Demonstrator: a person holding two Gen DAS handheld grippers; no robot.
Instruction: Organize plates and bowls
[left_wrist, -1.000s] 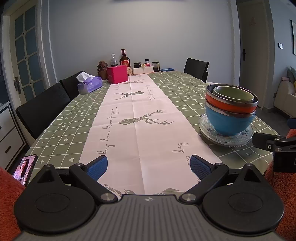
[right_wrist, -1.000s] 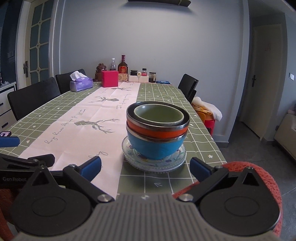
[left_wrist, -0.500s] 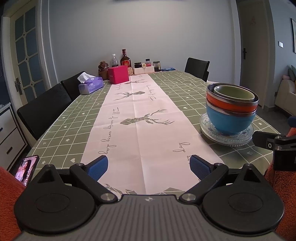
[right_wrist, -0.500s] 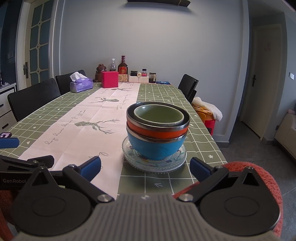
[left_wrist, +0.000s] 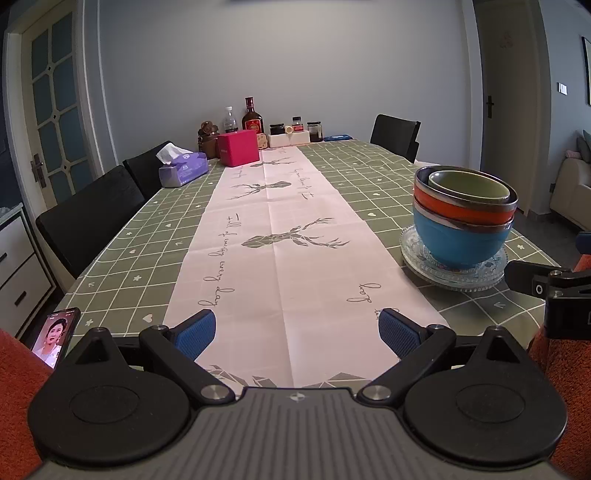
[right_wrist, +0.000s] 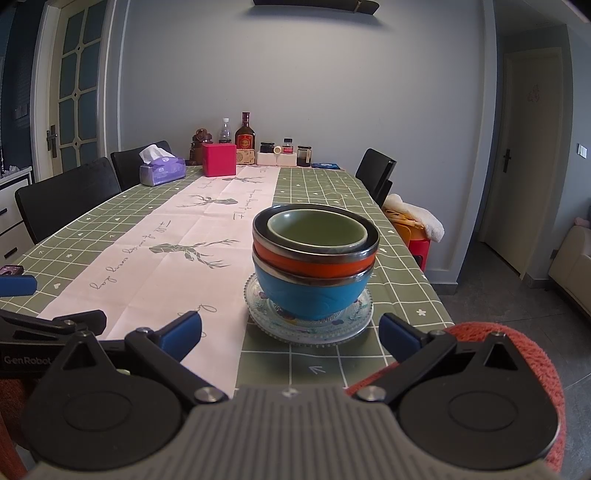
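Site: dining table (left_wrist: 110, 258) w/ green checked cloth and pale runner (left_wrist: 280, 236).

Task items: one stack near the table's right edge, close to the near end. Glass plates (right_wrist: 306, 326) at bottom; on them a blue bowl (right_wrist: 310, 299), an orange bowl (right_wrist: 314, 264) nested in it, a small green bowl (right_wrist: 317, 230) nested on top. Stack sits upright, no visible lean. Exact plate count cannot be told.

Right gripper (right_wrist: 290, 330): fingers spread wide, nothing between them. Stack lies straight ahead of it, roughly centred on the gap, just beyond the tips; not touching.

Left gripper (left_wrist: 296, 328): fingers spread wide, empty, aimed down the runner. Stack is ahead and well off to its right.

Key relation: right gripper is the nearer one and already lined up w/ the stack; left would have to swing across to reach it. Bowls are round, so no long axis to match; approach dir. is free.

Judgement: stacking looks complete or close to it. If more is needed, right side is placed for it.

Other: phone (left_wrist: 55, 334) at near left corner, screen lit. Tissue box (left_wrist: 183, 171), pink box (left_wrist: 238, 149), bottles (left_wrist: 253, 118) at far end, well apart from the stack.
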